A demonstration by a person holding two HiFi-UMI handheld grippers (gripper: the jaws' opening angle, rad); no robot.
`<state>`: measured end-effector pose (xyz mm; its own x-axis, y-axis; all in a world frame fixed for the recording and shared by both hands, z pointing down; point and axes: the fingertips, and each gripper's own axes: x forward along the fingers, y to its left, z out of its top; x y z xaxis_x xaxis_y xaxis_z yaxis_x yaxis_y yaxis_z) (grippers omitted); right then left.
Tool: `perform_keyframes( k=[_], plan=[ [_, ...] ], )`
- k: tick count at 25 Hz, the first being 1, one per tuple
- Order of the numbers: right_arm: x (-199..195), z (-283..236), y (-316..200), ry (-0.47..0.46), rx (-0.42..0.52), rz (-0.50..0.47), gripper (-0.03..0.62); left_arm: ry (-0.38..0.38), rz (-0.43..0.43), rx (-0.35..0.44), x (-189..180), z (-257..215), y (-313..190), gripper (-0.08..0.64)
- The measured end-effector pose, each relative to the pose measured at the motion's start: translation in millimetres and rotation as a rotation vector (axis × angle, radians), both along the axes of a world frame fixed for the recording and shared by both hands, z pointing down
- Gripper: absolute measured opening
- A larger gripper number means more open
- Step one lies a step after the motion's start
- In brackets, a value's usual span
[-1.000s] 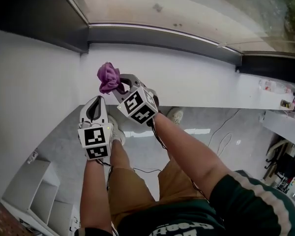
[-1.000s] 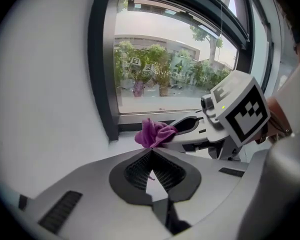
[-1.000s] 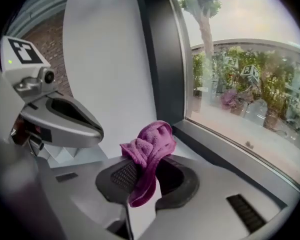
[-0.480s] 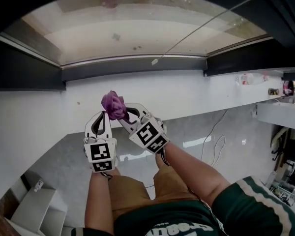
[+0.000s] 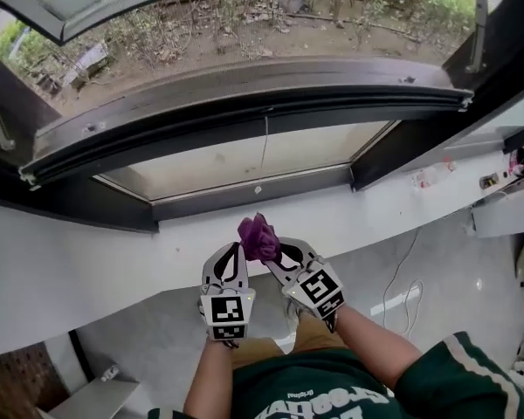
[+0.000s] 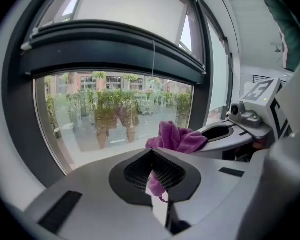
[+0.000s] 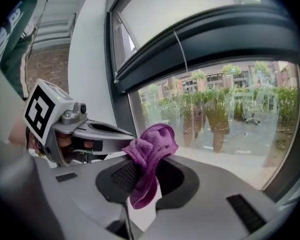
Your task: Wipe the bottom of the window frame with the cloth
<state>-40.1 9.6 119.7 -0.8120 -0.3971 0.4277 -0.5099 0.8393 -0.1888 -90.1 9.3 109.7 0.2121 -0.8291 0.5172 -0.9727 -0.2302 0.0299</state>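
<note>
A person holds a purple cloth [image 5: 259,236] up below the window frame [image 5: 244,201], both grippers meeting on it; the right gripper [image 5: 276,253] is clamped on the bunched middle, its jaws kept slightly apart by the fabric; the left gripper [image 5: 232,253] is closed to its tips, a scrap of cloth in the gap. The cloth sits under the middle of the frame's bottom rail, not touching it; wiping appears not yet begun; the next move calls for pressing the cloth onto the rail and drawing it along.
</note>
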Motion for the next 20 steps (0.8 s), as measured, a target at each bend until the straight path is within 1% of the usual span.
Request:
perform_keyframes(
  k=[3,6,8,10,14,17,20],
  plan=[
    [22,-46,4,-0.027,0.023,0.005,0.086,-0.029,0.020,0.030,14,-48,0,0.009],
    [41,-86,11,-0.030,0.064,-0.006,0.086,-0.008,0.061,0.101,35,-93,-6,0.009],
    [53,-107,13,-0.029,0.093,0.016,0.087,-0.026,0.106,0.153,45,-116,-9,0.009],
    [63,-128,9,-0.056,0.108,0.065,0.087,-0.045,0.135,0.188,50,-138,-12,0.009],
    [80,-159,3,-0.114,0.124,0.155,0.087,-0.069,0.179,0.202,62,-163,-17,0.009],
    [87,-178,0,-0.116,0.176,0.192,0.087,-0.045,0.208,0.232,69,-177,-18,0.009],
    [88,-194,-7,-0.124,0.219,0.210,0.087,-0.024,0.201,0.246,66,-184,-17,0.009]
  ],
)
